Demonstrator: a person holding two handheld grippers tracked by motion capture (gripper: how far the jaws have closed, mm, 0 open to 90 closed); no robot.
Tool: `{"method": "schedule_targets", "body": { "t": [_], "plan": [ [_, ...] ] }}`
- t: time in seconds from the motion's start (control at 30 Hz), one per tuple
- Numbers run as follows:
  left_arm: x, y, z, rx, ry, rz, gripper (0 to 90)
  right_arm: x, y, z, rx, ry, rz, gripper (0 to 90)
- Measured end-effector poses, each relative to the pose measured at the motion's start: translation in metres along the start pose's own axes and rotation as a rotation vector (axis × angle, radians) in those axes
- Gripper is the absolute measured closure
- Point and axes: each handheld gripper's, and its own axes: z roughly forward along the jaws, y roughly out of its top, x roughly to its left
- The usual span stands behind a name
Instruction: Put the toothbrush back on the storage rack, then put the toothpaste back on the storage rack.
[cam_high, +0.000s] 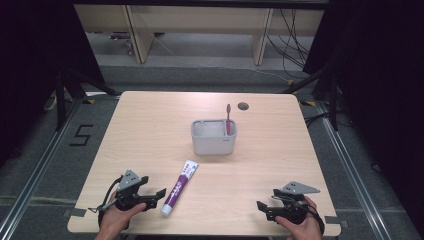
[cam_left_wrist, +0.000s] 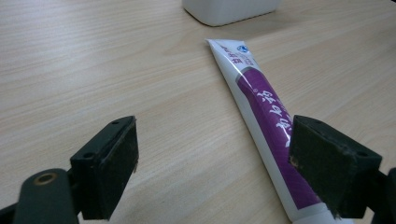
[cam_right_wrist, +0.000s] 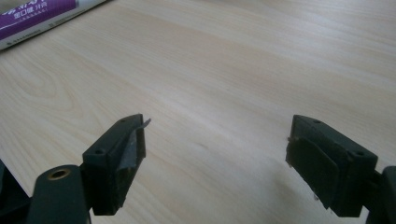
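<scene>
at lower left of the high view the left hand-held gripper (cam_high: 156, 198) stood spread and empty, the toothpaste tube (cam_high: 179, 187) lying flat on the bench (cam_high: 280, 150) just to its right. in the left gripper view the tube ran under one jaw rather than between both, so closing risked nudging or skidding it. the holder (cam_high: 214, 136) with toothbrush (cam_high: 228, 119) sat at centre. lower right, the right hand-held gripper (cam_high: 261, 209) was spread, empty.

A lab or recording studio, not a home. The wooden counter (cam_high: 150, 130) stands on grey carpet between black curtains (cam_high: 380, 75) and floor rails (cam_high: 35, 160), with a taped number (cam_high: 81, 135) on the floor. Loose cables (cam_high: 292, 42) trail under desks (cam_high: 200, 25) behind.
</scene>
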Motion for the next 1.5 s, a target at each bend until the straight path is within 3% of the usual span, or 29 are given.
{"method": "schedule_targets", "body": {
  "t": [0.1,0.13,0.3,0.33,0.37,0.47,0.53,0.6,0.77,0.8,0.83,0.87,0.9,0.93,0.97,1.03,1.07,1.13,1.2,1.23,1.4,1.43,1.47,1.5],
  "plan": [
    [-0.001,0.000,0.000,0.002,0.001,0.004,15.7,0.000,-0.006,-0.005,0.007,0.001,0.041,20.4],
    [0.000,0.000,0.000,0.002,-0.003,0.005,15.7,-0.002,-0.007,-0.006,-0.002,-0.006,0.011,20.4],
    [-0.001,-0.001,0.001,0.017,-0.006,0.008,15.7,-0.002,-0.013,-0.011,0.009,-0.007,0.064,20.5],
    [-0.001,0.000,0.001,0.014,-0.010,0.007,15.7,-0.004,-0.014,-0.011,0.002,-0.004,0.058,20.5],
    [-0.001,0.000,0.001,0.014,-0.013,0.007,15.6,-0.005,-0.014,-0.011,-0.004,-0.032,0.032,20.7],
    [-0.002,0.001,0.002,0.005,-0.028,-0.005,15.6,-0.002,-0.015,-0.013,0.017,-0.012,0.078,20.8],
    [-0.003,0.003,0.002,0.016,-0.031,0.006,15.6,-0.003,-0.015,-0.012,0.013,-0.015,0.048,21.0],
    [-0.005,0.006,0.003,0.019,-0.025,0.032,15.7,-0.004,-0.014,-0.010,-0.002,-0.011,0.018,21.2],
    [-0.015,0.010,0.009,0.065,-0.044,0.122,21.2,-0.003,-0.014,-0.012,0.002,-0.019,0.046,21.4],
    [-0.017,0.011,0.010,0.077,-0.052,0.131,22.4,-0.004,-0.014,-0.013,0.000,-0.026,0.026,21.6],
    [-0.018,0.012,0.011,0.081,-0.060,0.147,23.8,-0.003,-0.014,-0.012,-0.005,-0.009,0.035,21.6],
    [-0.019,0.013,0.011,0.084,-0.060,0.149,24.7,-0.003,-0.013,-0.013,0.001,-0.027,0.026,21.6],
    [-0.019,0.015,0.011,0.086,-0.067,0.155,25.7,-0.001,-0.014,-0.012,0.002,-0.013,0.057,21.7],
    [-0.020,0.016,0.011,0.084,-0.071,0.151,27.0,-0.001,-0.013,-0.013,0.011,-0.016,0.057,21.8],
    [-0.020,0.018,0.011,0.089,-0.071,0.157,28.5,-0.003,-0.013,-0.013,0.007,-0.015,0.027,21.9],
    [-0.021,0.023,0.013,0.114,-0.065,0.177,30.0,-0.002,-0.014,-0.012,0.005,-0.018,0.023,22.0],
    [-0.021,0.024,0.013,0.122,-0.066,0.190,31.3,0.003,-0.014,-0.011,0.016,-0.014,0.065,22.1],
    [-0.023,0.028,0.016,0.145,-0.067,0.212,33.7,0.000,-0.013,-0.011,0.013,-0.013,0.015,22.5],
    [-0.024,0.031,0.018,0.171,-0.073,0.221,35.1,0.000,-0.013,-0.010,0.011,0.000,0.022,22.5],
    [-0.025,0.033,0.020,0.180,-0.079,0.229,35.9,-0.001,-0.013,-0.009,-0.006,0.003,0.004,22.5],
    [-0.033,0.040,0.029,0.232,-0.086,0.243,37.9,0.002,-0.014,-0.011,0.016,-0.007,0.072,22.5],
    [-0.034,0.042,0.031,0.242,-0.091,0.249,38.0,0.002,-0.014,-0.010,0.003,-0.004,0.067,22.5],
    [-0.036,0.044,0.033,0.249,-0.084,0.252,38.6,-0.001,-0.013,-0.011,0.001,-0.012,0.021,22.5],
    [-0.037,0.046,0.035,0.259,-0.081,0.258,39.5,0.000,-0.013,-0.011,0.004,-0.013,0.020,22.5]
  ]
}}
